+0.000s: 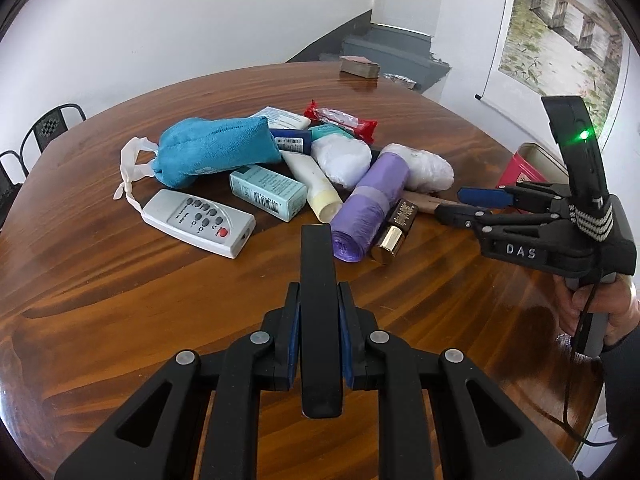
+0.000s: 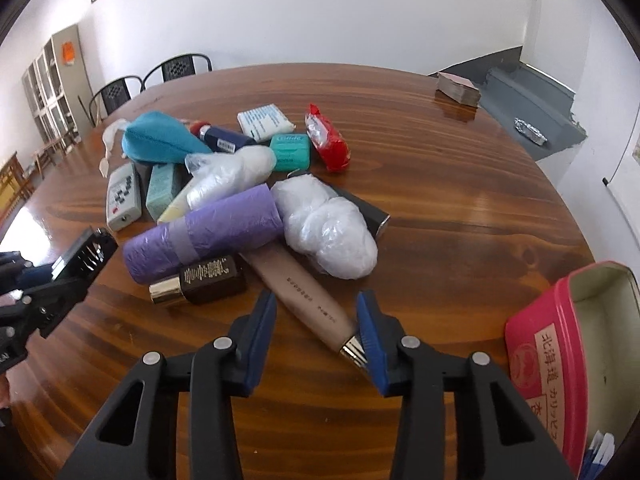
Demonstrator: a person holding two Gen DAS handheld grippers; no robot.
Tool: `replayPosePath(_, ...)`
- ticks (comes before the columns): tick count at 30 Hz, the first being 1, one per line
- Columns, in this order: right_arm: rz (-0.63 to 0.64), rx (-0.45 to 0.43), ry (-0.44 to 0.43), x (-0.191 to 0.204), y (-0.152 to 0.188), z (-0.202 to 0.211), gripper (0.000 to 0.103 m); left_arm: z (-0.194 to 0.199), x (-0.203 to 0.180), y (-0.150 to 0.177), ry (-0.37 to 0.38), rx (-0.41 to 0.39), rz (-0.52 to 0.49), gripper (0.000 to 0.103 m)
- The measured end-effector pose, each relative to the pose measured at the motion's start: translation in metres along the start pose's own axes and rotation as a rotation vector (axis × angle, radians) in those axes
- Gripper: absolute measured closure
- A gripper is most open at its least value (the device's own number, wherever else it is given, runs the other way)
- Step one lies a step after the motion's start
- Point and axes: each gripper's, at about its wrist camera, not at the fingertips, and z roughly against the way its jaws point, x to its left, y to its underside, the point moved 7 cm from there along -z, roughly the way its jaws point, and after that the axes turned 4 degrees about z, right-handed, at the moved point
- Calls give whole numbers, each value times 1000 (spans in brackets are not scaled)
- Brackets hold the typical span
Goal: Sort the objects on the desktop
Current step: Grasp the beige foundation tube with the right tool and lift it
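Note:
A pile of desktop objects lies on the round wooden table (image 1: pixel 120 280): a teal pouch (image 1: pixel 216 148), a white remote (image 1: pixel 200 222), a mint box (image 1: pixel 266 192), a cream tube (image 1: pixel 316 186), a purple bag roll (image 1: pixel 370 204), a dark gold-capped bottle (image 1: pixel 394 232) and two white plastic bundles (image 1: pixel 340 156). My left gripper (image 1: pixel 320 320) is shut on a flat black bar (image 1: pixel 318 280), just short of the pile. My right gripper (image 2: pixel 316 320) is open over the beige tube (image 2: pixel 304 296). It also shows in the left wrist view (image 1: pixel 472 204).
A pink tin (image 2: pixel 560 360) stands open at the right table edge. A deck-like block (image 2: pixel 458 88) sits at the far side. A red packet (image 2: pixel 328 140), a green box (image 2: pixel 290 152) and a white tissue pack (image 2: pixel 264 120) lie behind the pile. Chairs (image 2: pixel 176 66) stand beyond.

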Motion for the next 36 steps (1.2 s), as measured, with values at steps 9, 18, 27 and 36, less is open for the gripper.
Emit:
replayPosePath(9, 53, 36, -68, 17, 11, 8, 60, 3, -6, 2, 12, -1, -6, 85)
replayPosePath(18, 33, 23, -43, 21, 7, 4, 72, 6, -6, 0, 12, -9, 2, 85)
replayPosePath(27, -37, -30, -50, 23, 22, 25, 78, 17, -12, -4, 25, -41, 6, 85)
replayPosePath(36, -261, -143, -208, -4, 36, 78, 98, 23, -42, -2, 55, -54, -22, 85)
